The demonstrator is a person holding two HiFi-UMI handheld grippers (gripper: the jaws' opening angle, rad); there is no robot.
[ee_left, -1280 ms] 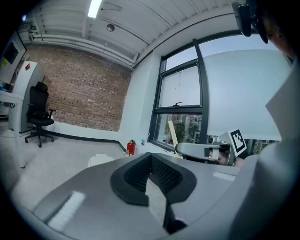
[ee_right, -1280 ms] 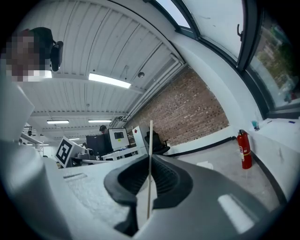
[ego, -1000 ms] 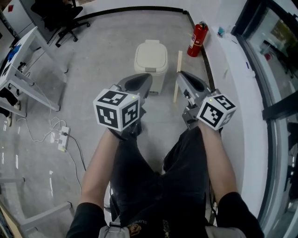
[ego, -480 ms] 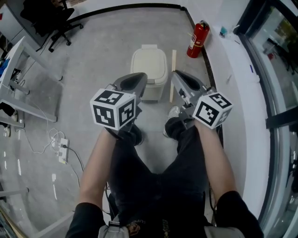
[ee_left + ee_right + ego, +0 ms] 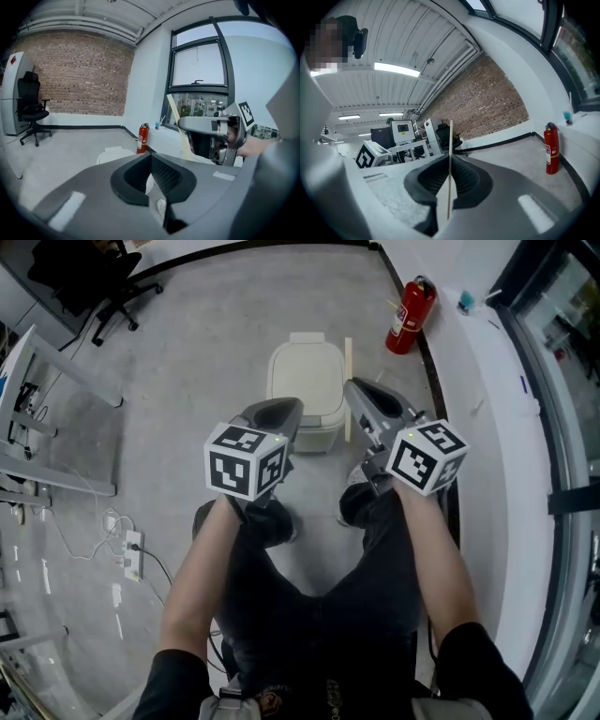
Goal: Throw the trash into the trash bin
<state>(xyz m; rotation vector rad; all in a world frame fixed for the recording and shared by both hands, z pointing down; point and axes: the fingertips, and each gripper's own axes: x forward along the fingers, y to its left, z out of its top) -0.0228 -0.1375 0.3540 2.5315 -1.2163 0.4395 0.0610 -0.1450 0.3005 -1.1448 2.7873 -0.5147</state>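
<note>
Head view: trash bin point(image 5: 305, 381) at 12 o'clock; right gripper point(image 5: 354, 395) clenched on pale strip point(image 5: 348, 357); left gripper point(image 5: 284, 412) jaws together.

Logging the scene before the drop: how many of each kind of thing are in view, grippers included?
hand-held grippers: 2 (left hand-held gripper, right hand-held gripper)
trash bin: 1
thin strip, clamped in the right one: 1
fire extinguisher: 1
office chair: 1
Total: 6

Cream trash bin point(image 5: 305, 381), pale tan strip point(image 5: 348, 381), red extinguisher point(image 5: 411, 315).
</note>
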